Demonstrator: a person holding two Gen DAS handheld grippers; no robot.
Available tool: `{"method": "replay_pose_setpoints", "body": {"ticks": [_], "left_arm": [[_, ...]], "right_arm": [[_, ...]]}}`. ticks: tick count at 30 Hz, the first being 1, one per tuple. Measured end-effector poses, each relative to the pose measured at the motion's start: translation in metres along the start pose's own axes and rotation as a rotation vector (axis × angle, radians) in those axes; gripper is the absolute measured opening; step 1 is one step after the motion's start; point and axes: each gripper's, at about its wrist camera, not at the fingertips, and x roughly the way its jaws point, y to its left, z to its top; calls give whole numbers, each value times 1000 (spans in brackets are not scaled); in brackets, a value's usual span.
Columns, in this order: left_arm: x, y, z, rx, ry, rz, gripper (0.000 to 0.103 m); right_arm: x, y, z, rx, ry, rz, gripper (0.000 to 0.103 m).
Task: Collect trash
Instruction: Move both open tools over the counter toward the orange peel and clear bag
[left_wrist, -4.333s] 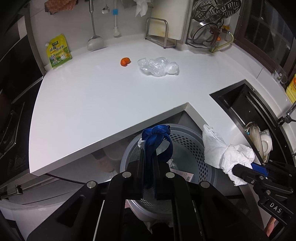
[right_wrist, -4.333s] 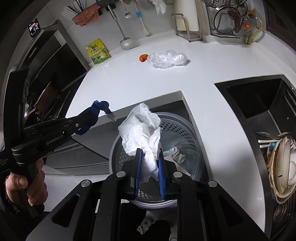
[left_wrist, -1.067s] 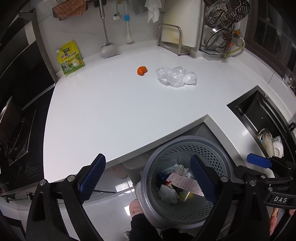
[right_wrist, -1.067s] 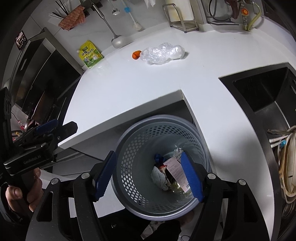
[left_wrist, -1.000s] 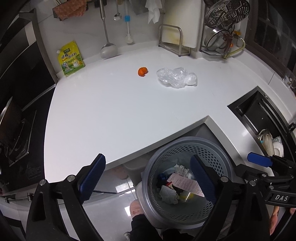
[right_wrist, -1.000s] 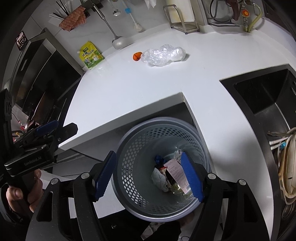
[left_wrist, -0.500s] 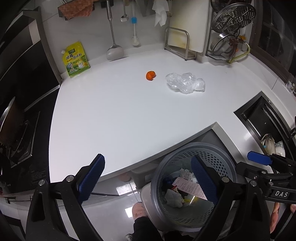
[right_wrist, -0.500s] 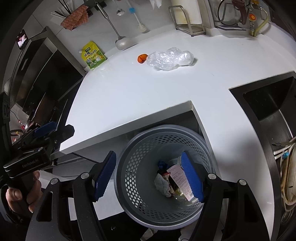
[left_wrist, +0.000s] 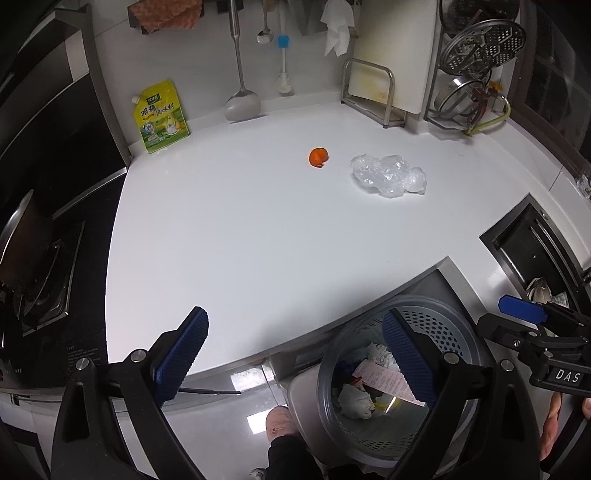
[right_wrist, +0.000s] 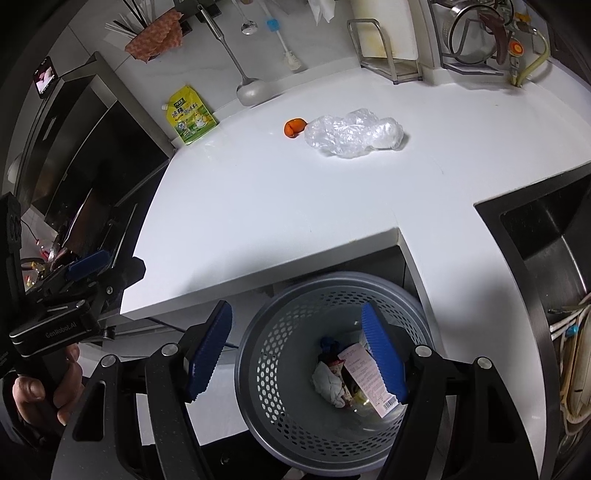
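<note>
A crumpled clear plastic bag (left_wrist: 388, 177) and a small orange peel (left_wrist: 318, 157) lie on the white counter (left_wrist: 240, 240), far from both grippers. They also show in the right wrist view as the bag (right_wrist: 351, 137) and the peel (right_wrist: 294, 127). A grey perforated bin (right_wrist: 295, 369) stands on the floor below the counter edge and holds a white wad, a blue scrap and a receipt. It also shows in the left wrist view (left_wrist: 458, 332). My left gripper (left_wrist: 295, 354) is open and empty over the counter edge. My right gripper (right_wrist: 299, 349) is open and empty above the bin.
A yellow refill pouch (left_wrist: 160, 116) leans on the back wall beside a hanging ladle (left_wrist: 242, 105). A cutting board rack (left_wrist: 373, 92) and a pot rack (left_wrist: 476, 74) stand at the back right. A sink (right_wrist: 546, 236) lies to the right, a stove (left_wrist: 33, 266) to the left.
Both grippers have let go of the blue scrap and the white wad, which now lie in the bin, and stand open. Both have since risen and tilted toward the counter.
</note>
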Motion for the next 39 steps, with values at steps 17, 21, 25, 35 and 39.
{"method": "replay_pose_setpoints", "body": {"ticks": [17,21,25,35,39], "left_arm": [[23,28,33,16,0,-28,94],[39,35,43,26,11,-51,94],[60,39,57,40,19,-78,94],[112,42,115,73,-21,-140,94],[136,42,140,87,-45,-156,94]], "right_arm": [[17,-2,33,61,-48,-56,70],[28,-6,40,90,-57,-88,70],[41,-11,51,124,-62,-121,70],[69,-17,100,163,-138,-206,70],[84,-25,128,184,-185,-243,70]]}}
